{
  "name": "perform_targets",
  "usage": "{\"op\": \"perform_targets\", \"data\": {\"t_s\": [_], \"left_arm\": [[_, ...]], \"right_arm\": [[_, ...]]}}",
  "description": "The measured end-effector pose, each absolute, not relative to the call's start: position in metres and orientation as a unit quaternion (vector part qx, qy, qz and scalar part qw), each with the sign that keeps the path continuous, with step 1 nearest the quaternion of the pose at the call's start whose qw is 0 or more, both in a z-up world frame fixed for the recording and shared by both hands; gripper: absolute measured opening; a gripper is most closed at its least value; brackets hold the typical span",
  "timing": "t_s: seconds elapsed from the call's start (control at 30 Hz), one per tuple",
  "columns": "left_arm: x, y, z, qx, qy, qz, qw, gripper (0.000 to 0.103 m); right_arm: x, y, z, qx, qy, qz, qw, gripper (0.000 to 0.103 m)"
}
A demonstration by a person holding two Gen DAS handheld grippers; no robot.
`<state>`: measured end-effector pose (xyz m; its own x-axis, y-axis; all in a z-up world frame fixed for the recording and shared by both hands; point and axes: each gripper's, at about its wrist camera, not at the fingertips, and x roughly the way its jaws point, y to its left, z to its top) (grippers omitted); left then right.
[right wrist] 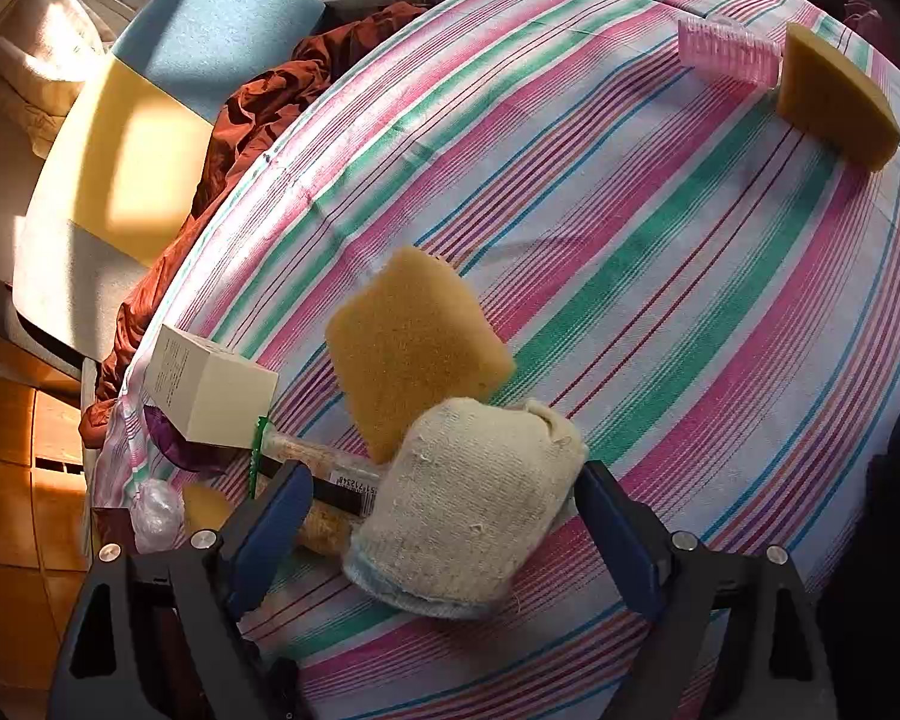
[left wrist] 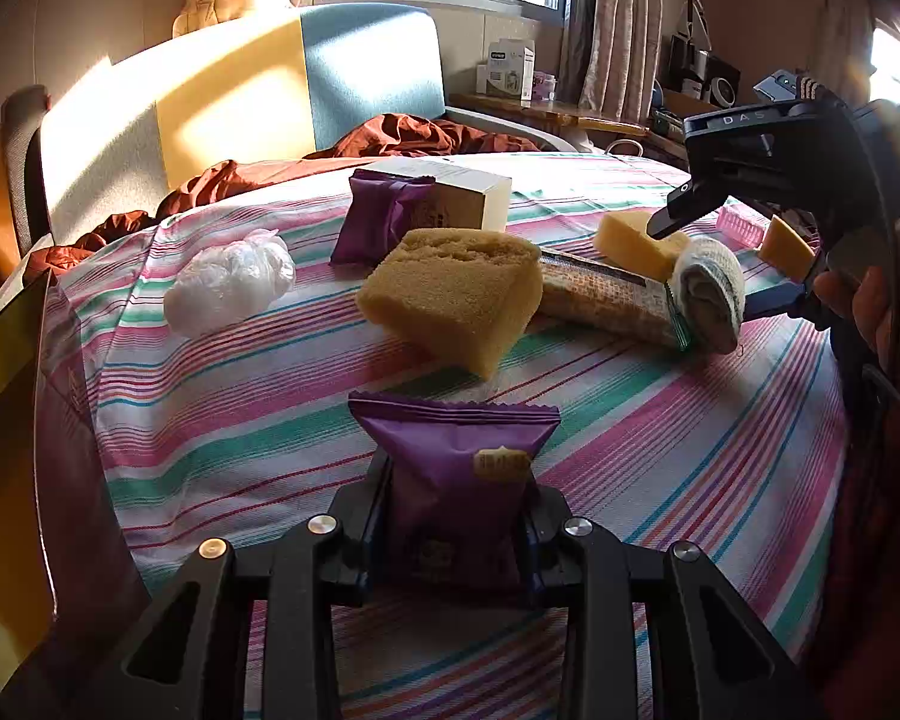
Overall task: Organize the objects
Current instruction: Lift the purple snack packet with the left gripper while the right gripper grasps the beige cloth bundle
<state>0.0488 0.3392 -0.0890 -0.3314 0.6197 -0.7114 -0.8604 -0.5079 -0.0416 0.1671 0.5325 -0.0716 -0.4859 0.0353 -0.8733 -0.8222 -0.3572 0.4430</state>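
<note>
My left gripper (left wrist: pixel 450 546) is shut on a purple snack packet (left wrist: pixel 456 474) and holds it upright above the striped cloth. The right gripper (left wrist: pixel 720 267) stands open and points steeply down over a rolled beige knit cloth (right wrist: pixel 468 504) that lies between its blue pads (right wrist: pixel 270 516). The right-hand pad sits close against the roll, while the left-hand pad is apart from it. A long biscuit packet (right wrist: pixel 324 468) lies under the roll. Just past the roll rests a yellow sponge (right wrist: pixel 414 354).
On the striped tablecloth (left wrist: pixel 660 420) lie a large sponge (left wrist: pixel 456 294), a second purple packet (left wrist: pixel 378 216), a white box (left wrist: pixel 450 192), a crumpled clear bag (left wrist: pixel 228 282), a sponge wedge (right wrist: pixel 834 96) and a pink comb (right wrist: pixel 729 57). A yellow-purple box (left wrist: pixel 6 480) stands at the left. Behind is a chair (left wrist: pixel 240 90).
</note>
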Motion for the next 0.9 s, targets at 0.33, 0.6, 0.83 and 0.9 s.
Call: {"op": "perform_targets", "data": {"t_s": [0.33,0.6,0.83,0.9], "left_arm": [[0.049,0.338,-0.088,-0.345,0.172,0.797,0.465,0.036],[0.051,0.338,-0.088,-0.341,0.177,0.799,0.463,0.036],[0.052,0.337,-0.088,-0.339,0.179,0.800,0.462,0.036],[0.052,0.337,-0.088,-0.339,0.179,0.800,0.462,0.036]], "right_arm": [[0.147,0.517,-0.064,-0.433,0.420,0.747,0.279,0.057],[0.114,0.483,-0.058,-0.476,0.330,0.784,0.222,0.057],[0.109,0.481,-0.059,-0.486,0.307,0.788,0.220,0.057],[0.106,0.481,-0.059,-0.488,0.299,0.789,0.221,0.057]]}}
